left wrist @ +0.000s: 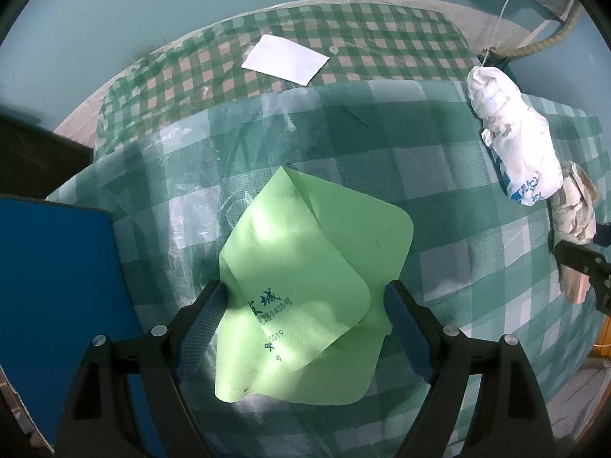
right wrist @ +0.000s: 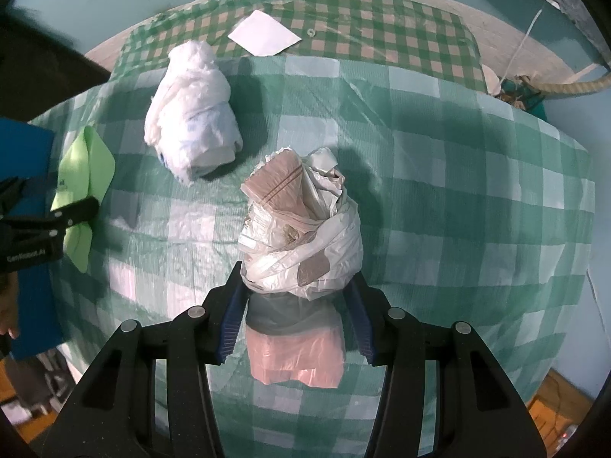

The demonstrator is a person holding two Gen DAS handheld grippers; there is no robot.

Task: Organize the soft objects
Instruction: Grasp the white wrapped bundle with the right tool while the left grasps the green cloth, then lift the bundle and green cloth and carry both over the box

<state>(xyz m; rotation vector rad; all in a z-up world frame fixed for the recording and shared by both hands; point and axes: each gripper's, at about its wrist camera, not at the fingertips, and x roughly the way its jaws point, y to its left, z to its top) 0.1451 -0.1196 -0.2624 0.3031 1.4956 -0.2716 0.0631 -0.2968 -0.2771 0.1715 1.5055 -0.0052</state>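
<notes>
Table under a green checked cloth (left wrist: pixel 439 160), clear plastic sheet over it. It is the work surface; both grippers point down at it.

Blue board (left wrist: pixel 57 286) sits left of the left gripper at the table edge. Purpose unclear, maybe a drop zone.

Green cloth (left wrist: pixel 305 286) lies flat directly below the left gripper (left wrist: pixel 305 305), one corner folded over, printed text up. It looks spread out for folding or pickup.

Left gripper: jaws at full spread, one on each side of the cloth's near half, nothing held. Wide stance fits a flat, limp sheet: pinch from the edges and gather. My read is pre-grasp, not yet closed.

White rolled bag (right wrist: pixel 193 122) lies ahead and to the left of the right gripper, well apart from the other items. It is on its side, tied or twisted at the far end, and looks parked for now.

Bundle of plastic bags (right wrist: pixel 301 236) sits right between the right gripper's fingers, a beige bag roll sticking out the top. A pink bag (right wrist: pixel 294 347) is under or behind it, nearer the camera.

Right gripper (right wrist: pixel 298 294): about half open, jaws flanking the bundle's base. Pads look to be touching the plastic, but the crumpled film hides the contact line, so can't confirm a firm grip. A grip low on the base would keep the loose wrap from unravelling.

Small white paper (left wrist: pixel 284 59) is at the far end, beyond both grippers, untouched.
</notes>
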